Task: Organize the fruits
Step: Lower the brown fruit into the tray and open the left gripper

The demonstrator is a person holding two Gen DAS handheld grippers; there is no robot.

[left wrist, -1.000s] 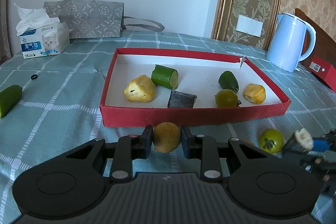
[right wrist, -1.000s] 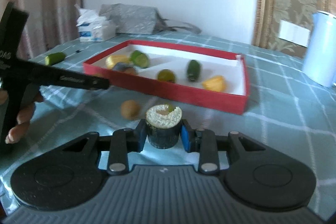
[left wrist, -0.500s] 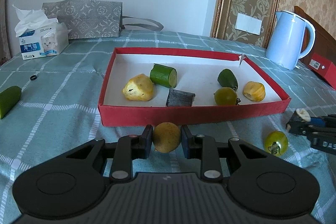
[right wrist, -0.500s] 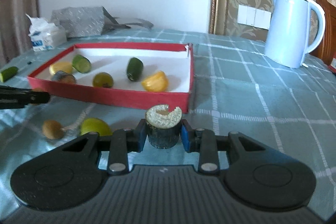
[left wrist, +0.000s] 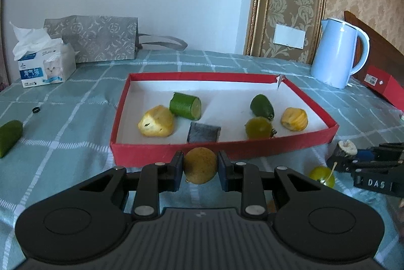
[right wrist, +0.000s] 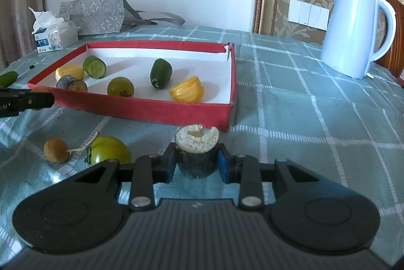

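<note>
Our left gripper (left wrist: 200, 166) clenches a round yellow-brown fruit (left wrist: 200, 165); our right gripper (right wrist: 197, 161) clamps a dark cut stalk piece (right wrist: 197, 152) before the red tray (right wrist: 151, 113).

A red box (left wrist: 252, 150) with a white floor lies open on the cloth. Inside it lie a peeled yellow chunk (left wrist: 156, 121), a cut green cucumber piece (left wrist: 185, 105), a dark grey-skinned slice (left wrist: 204, 132), an olive-green round fruit (left wrist: 258, 128), a dark green oval fruit (left wrist: 261, 107) and a yellow-orange segment (left wrist: 294, 119). Outside, a round tan fruit (left wrist: 200, 165) is pinched at the box's near wall, a dark-skinned stub with a pale grainy cut face (right wrist: 197, 151) is gripped upright, and a green tomato-like fruit (right wrist: 109, 150) and a small brown ball (right wrist: 56, 151) lie on the cloth. Another cucumber piece (left wrist: 9, 135) lies far left.
</note>
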